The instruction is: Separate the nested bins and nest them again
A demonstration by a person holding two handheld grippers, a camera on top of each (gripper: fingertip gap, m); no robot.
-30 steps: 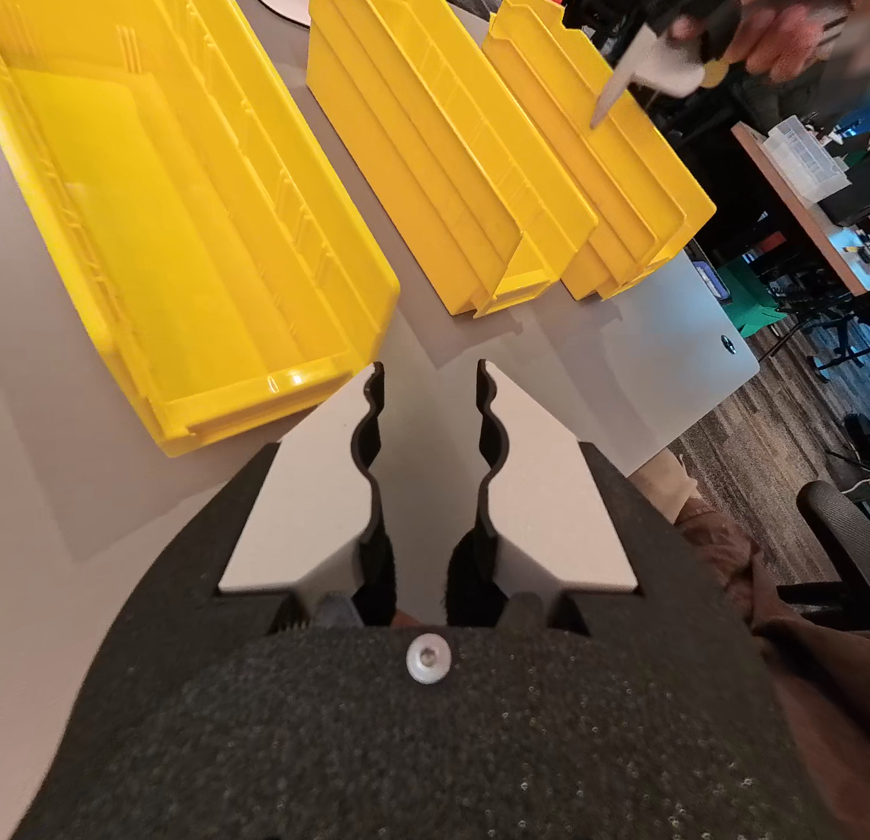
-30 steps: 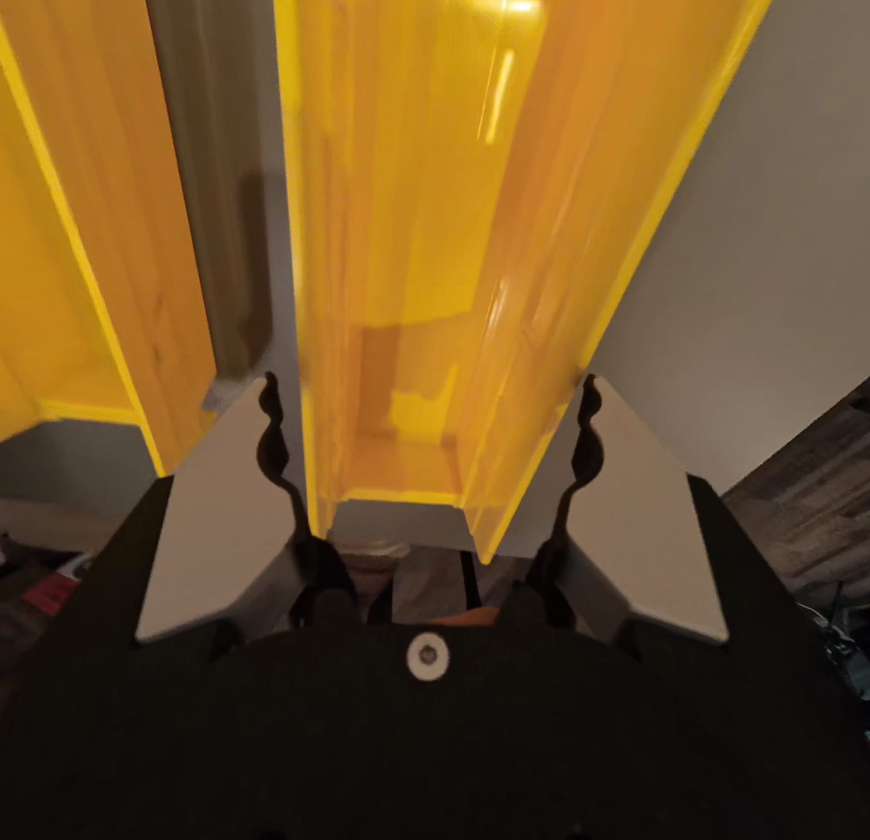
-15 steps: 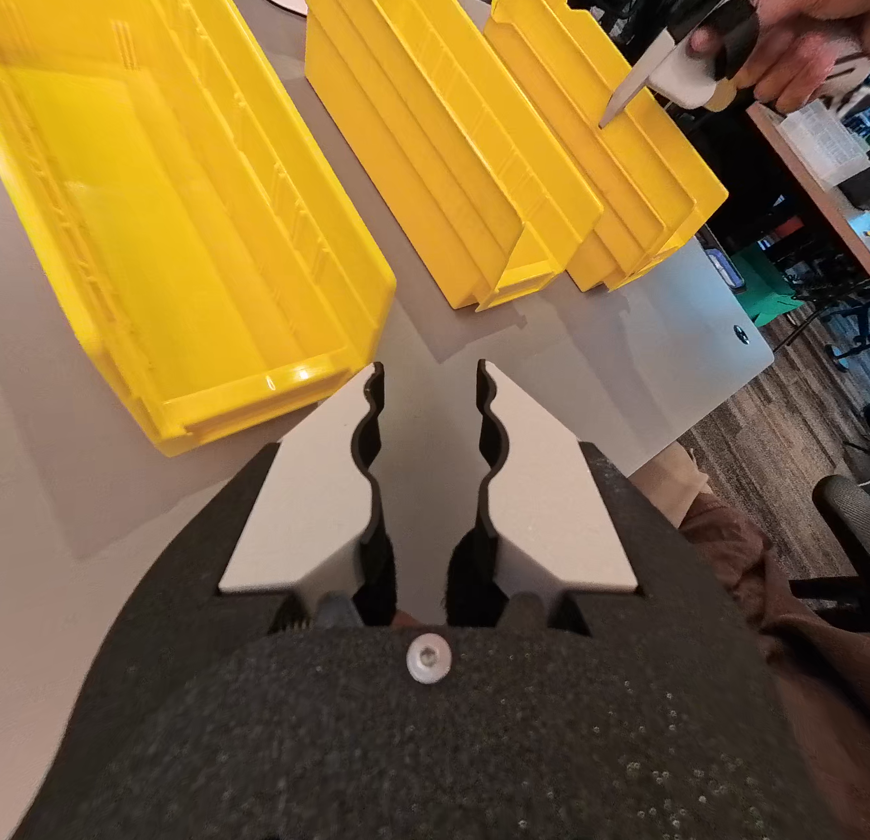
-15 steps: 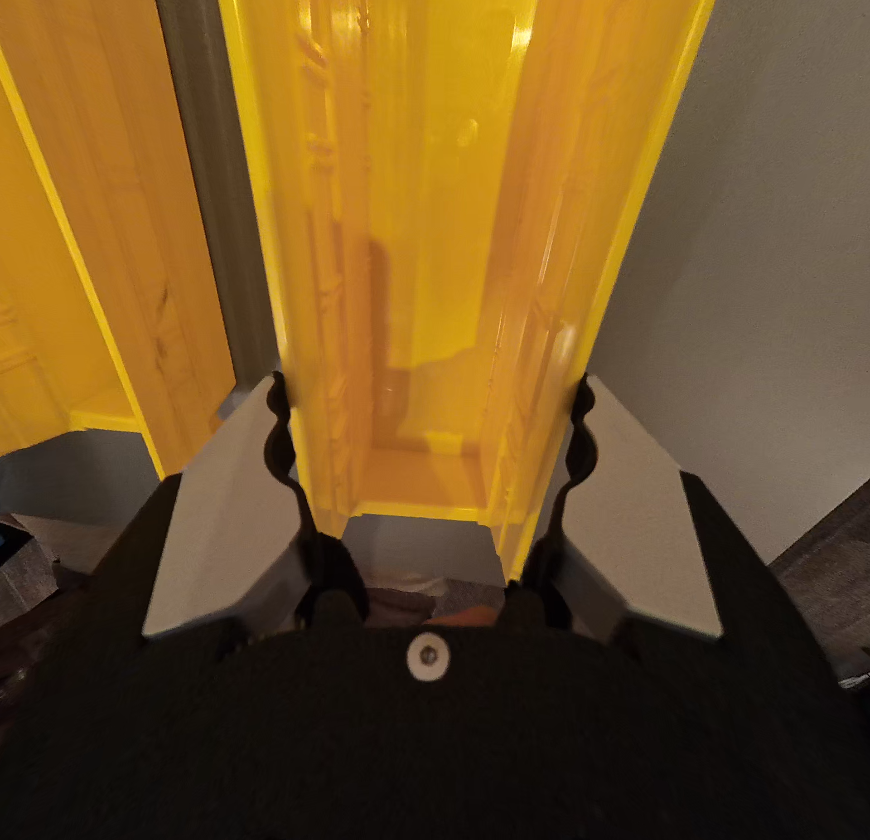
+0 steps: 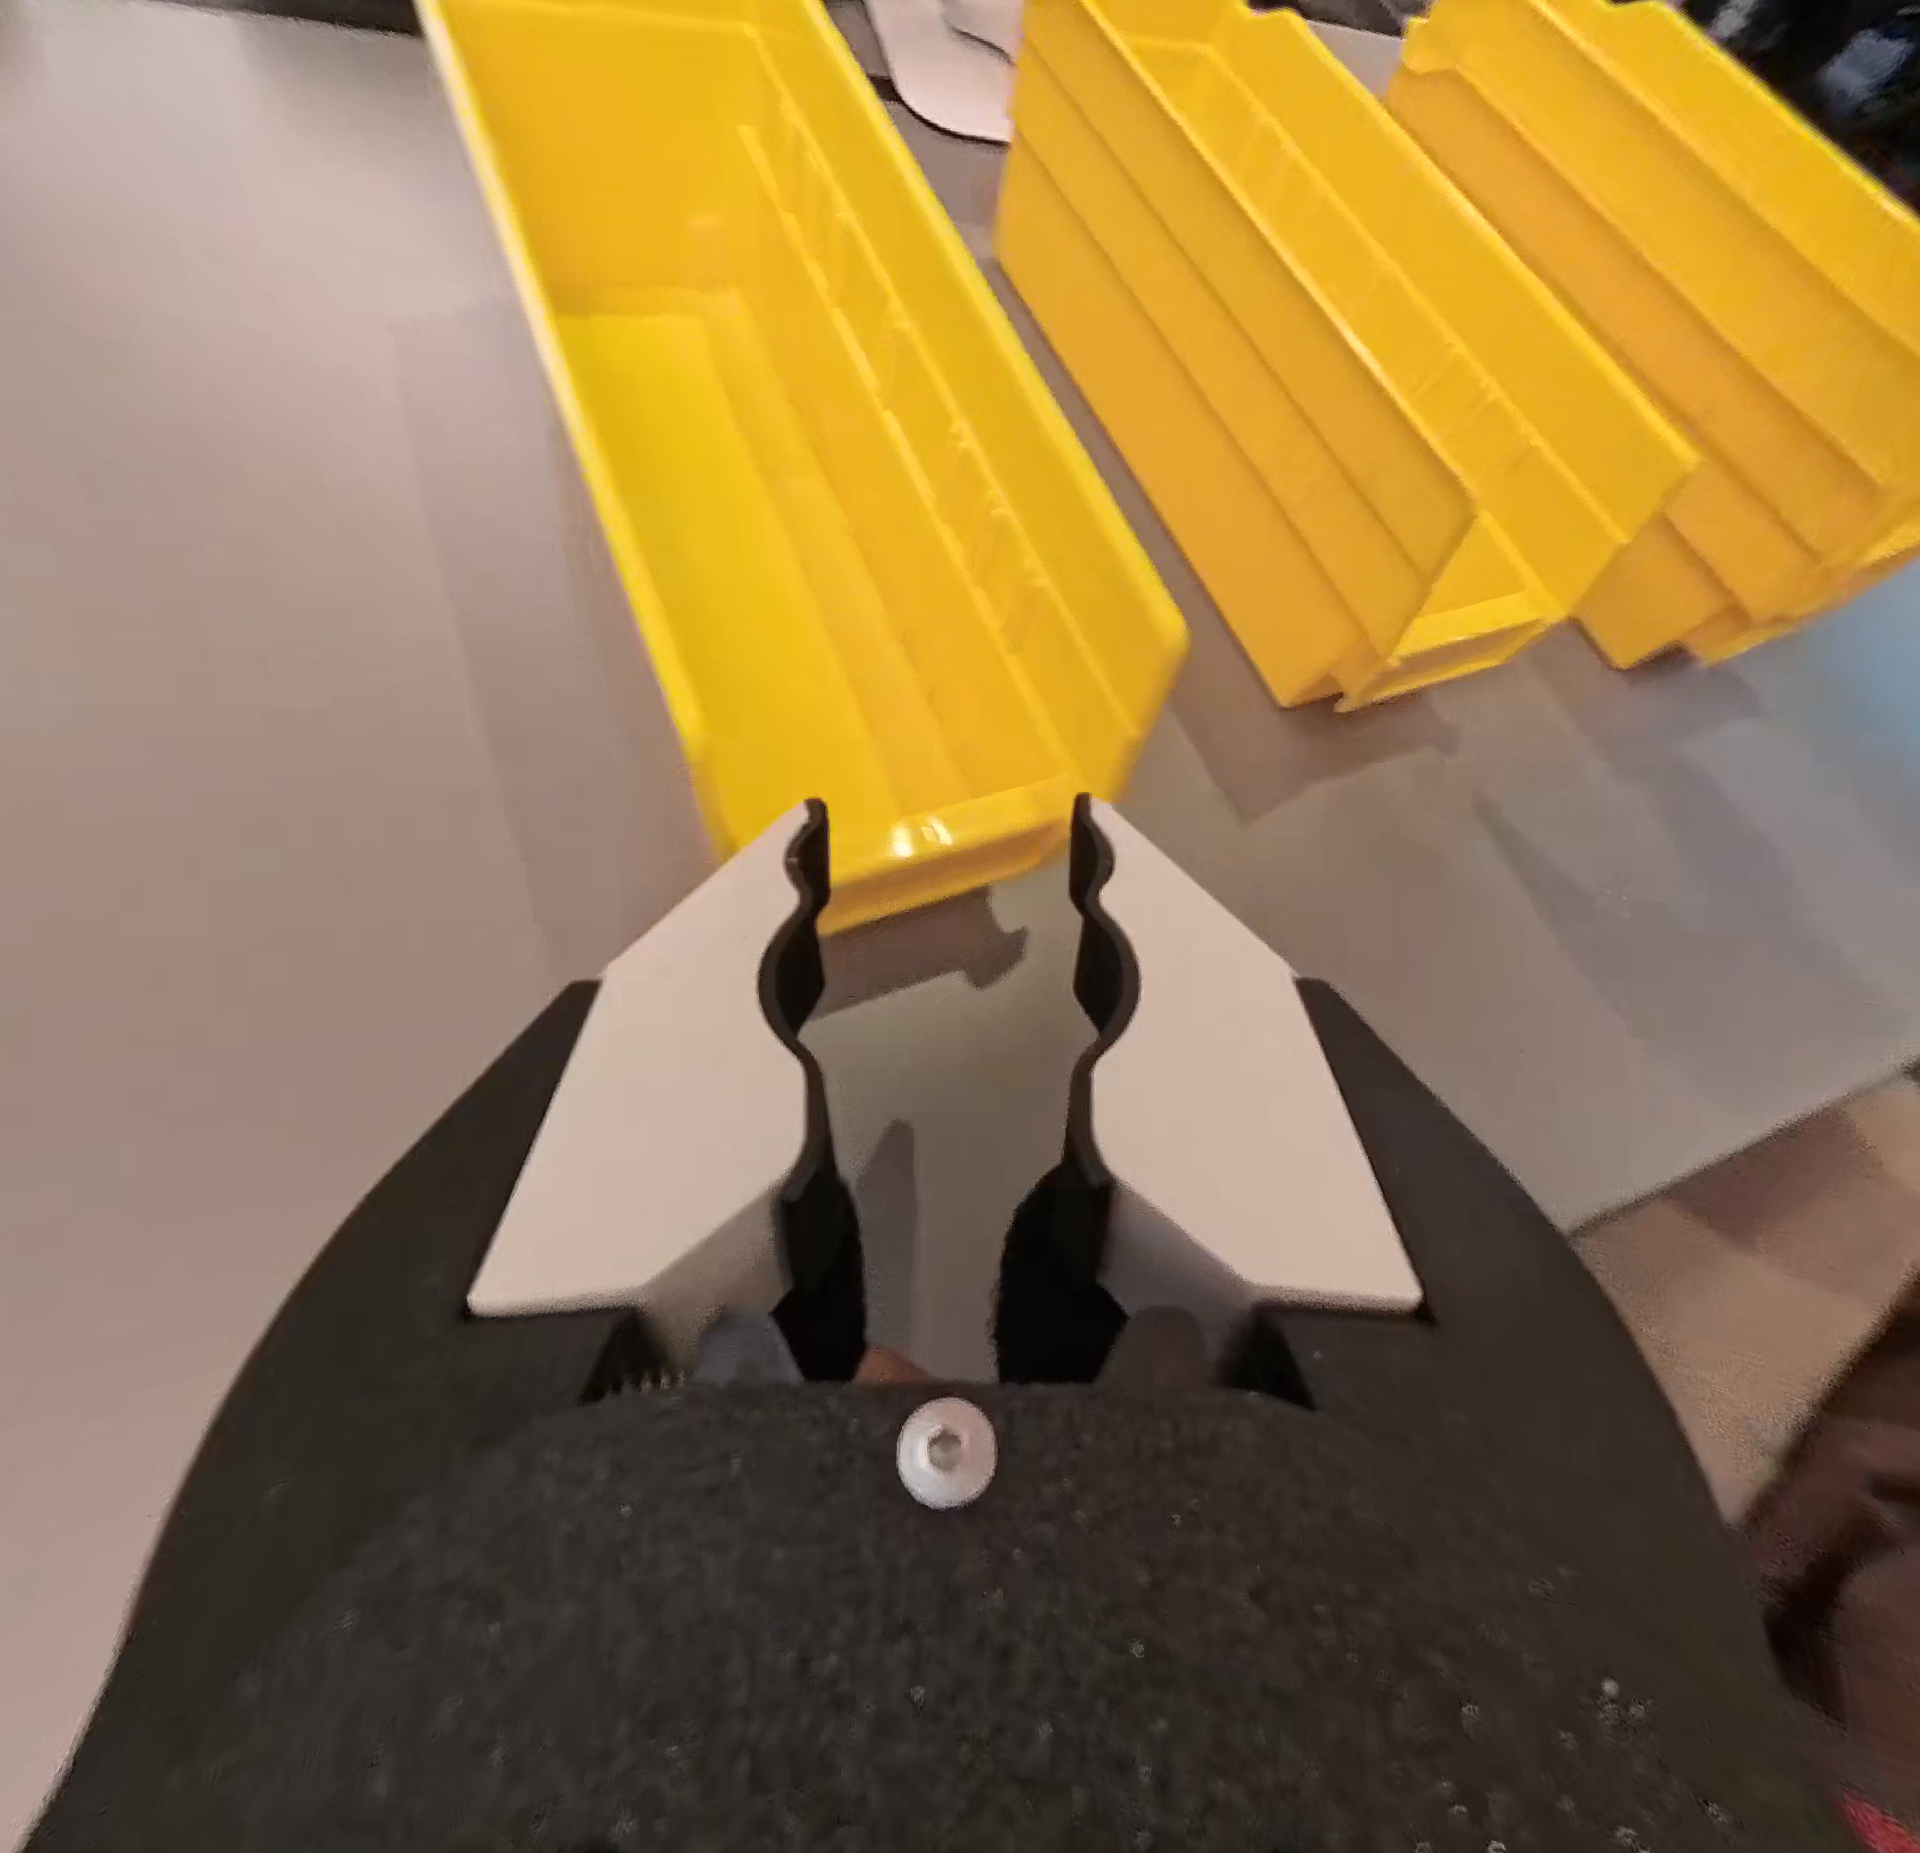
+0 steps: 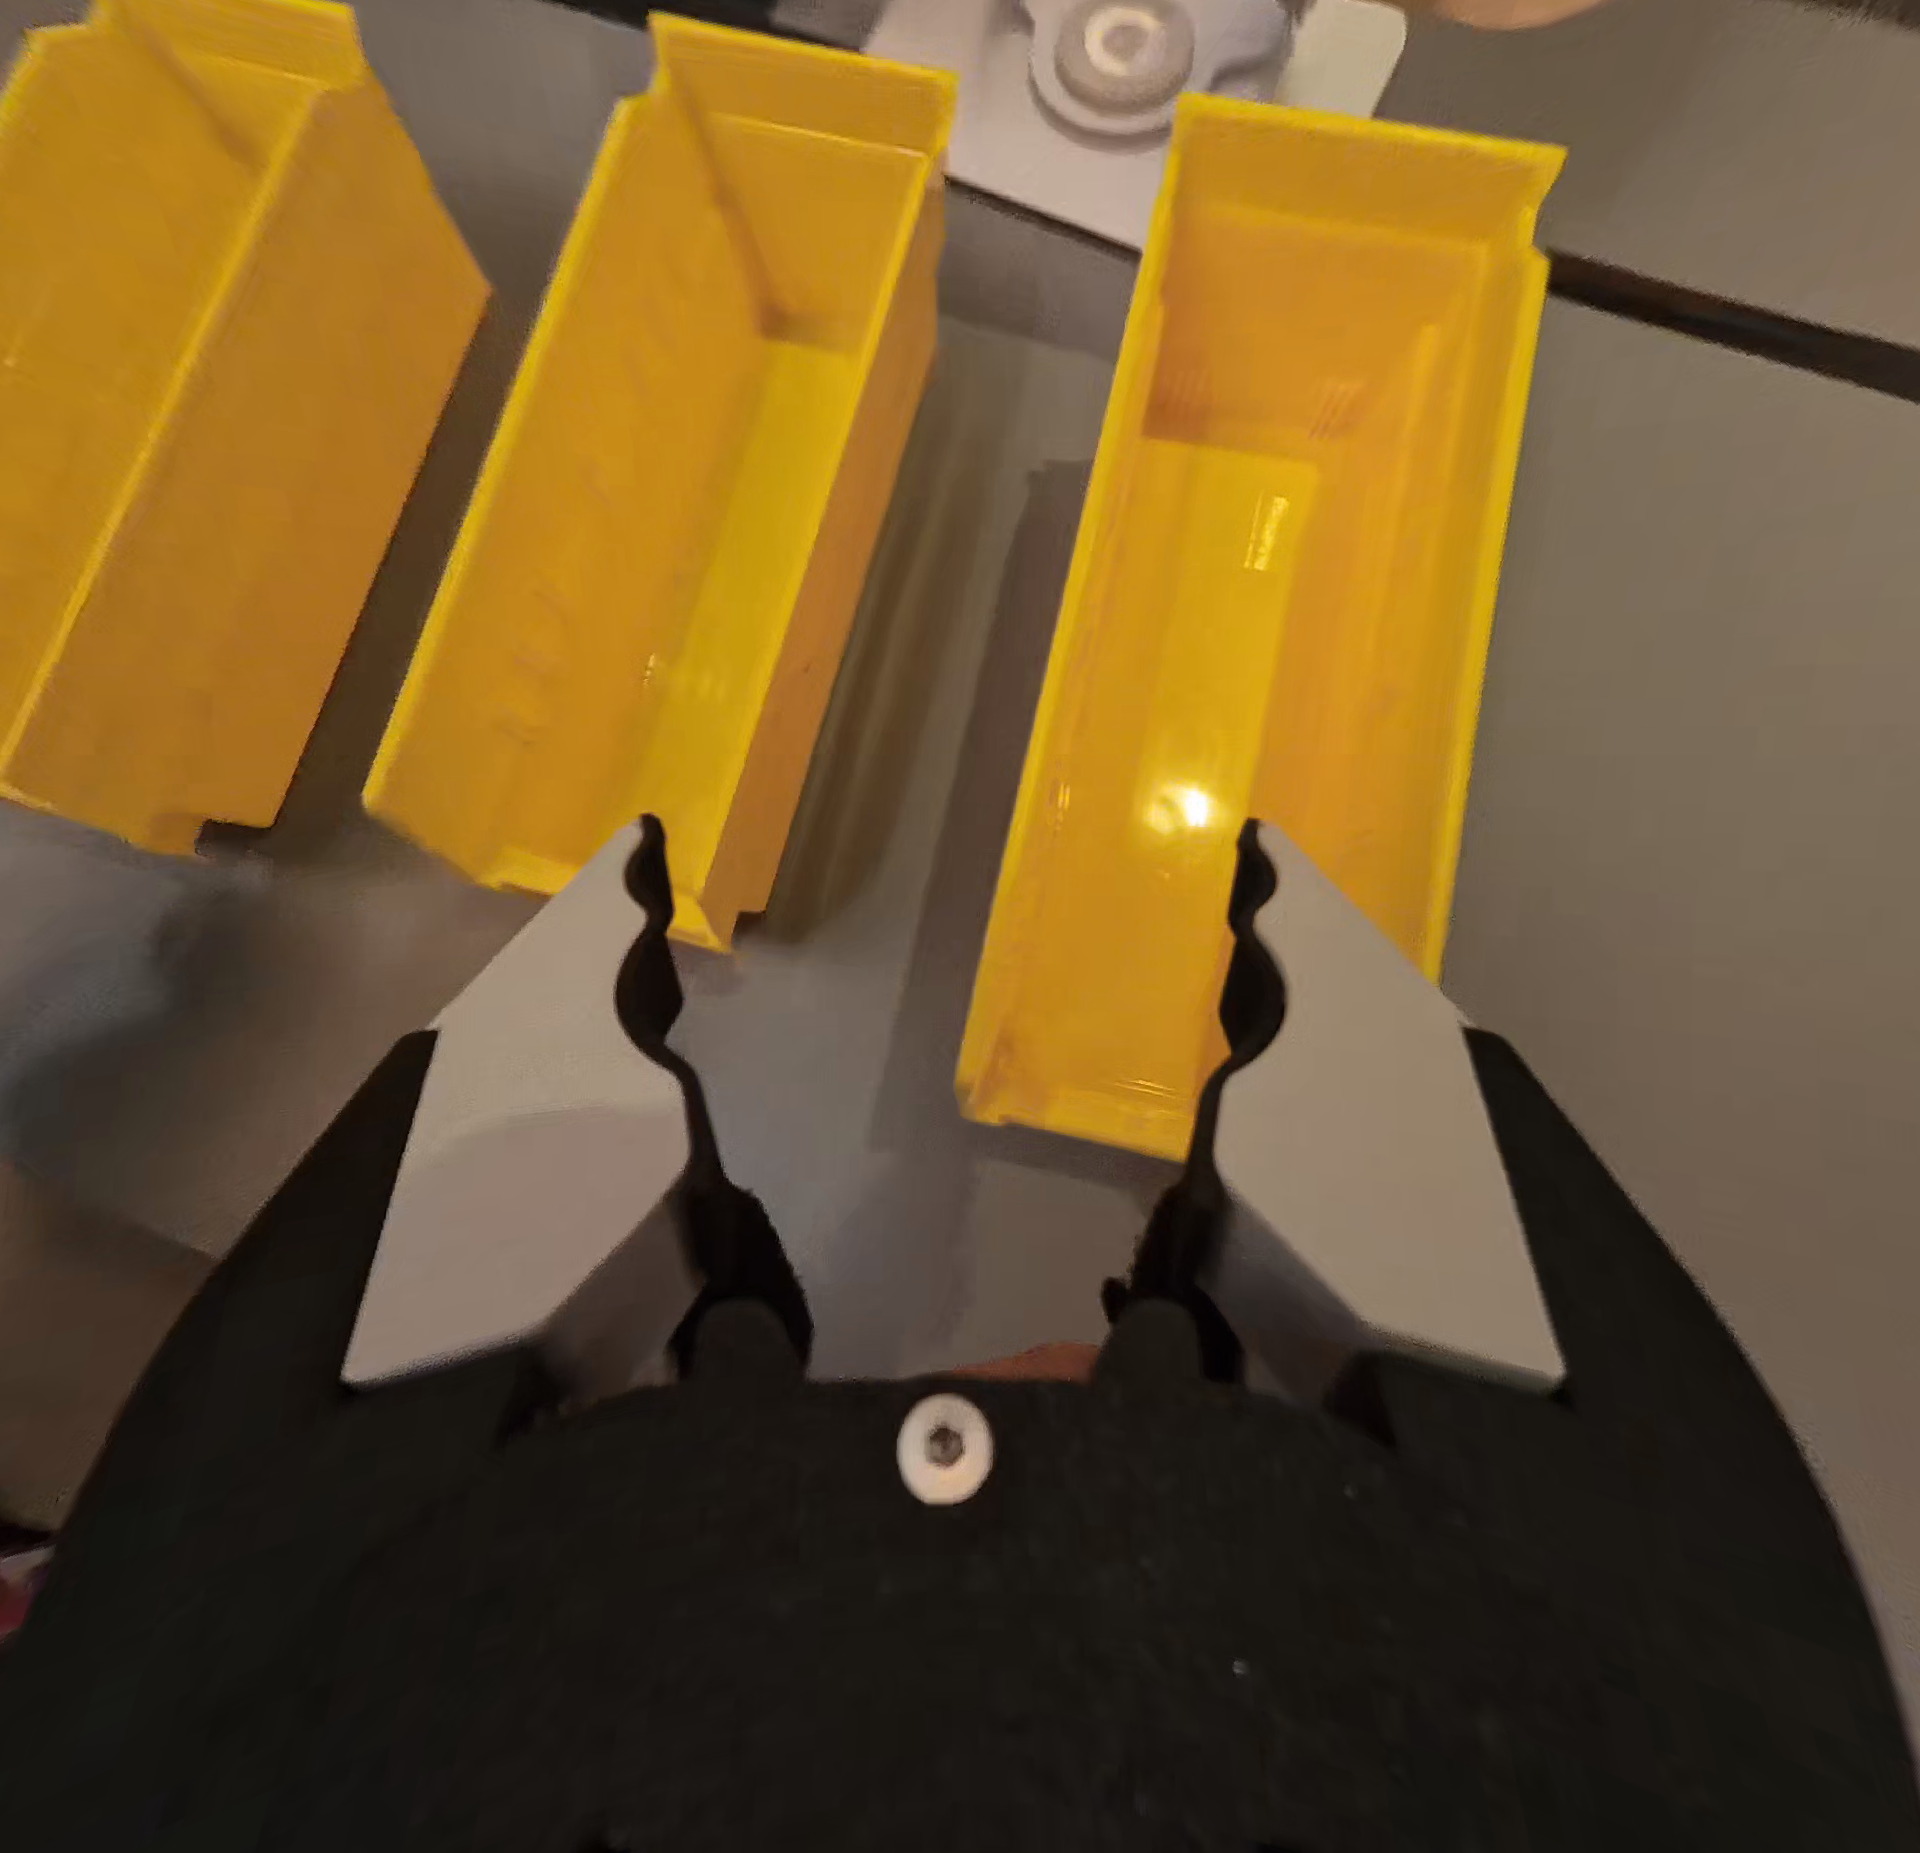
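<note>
Just released: third bin on bench, right tool spread, empty (left tool too); renesting next.

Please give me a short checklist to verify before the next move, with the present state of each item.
1. Left tongs open and empty: ok.
2. Right tongs open and empty: ok.
3. Three long yellow plastic bins separated on the grey table: ok.
4. Nearest bin empty inside: ok.
5. Middle bin and far bin upright, apart: ok.
6. Which bin receives the others: cannot tell.
</note>
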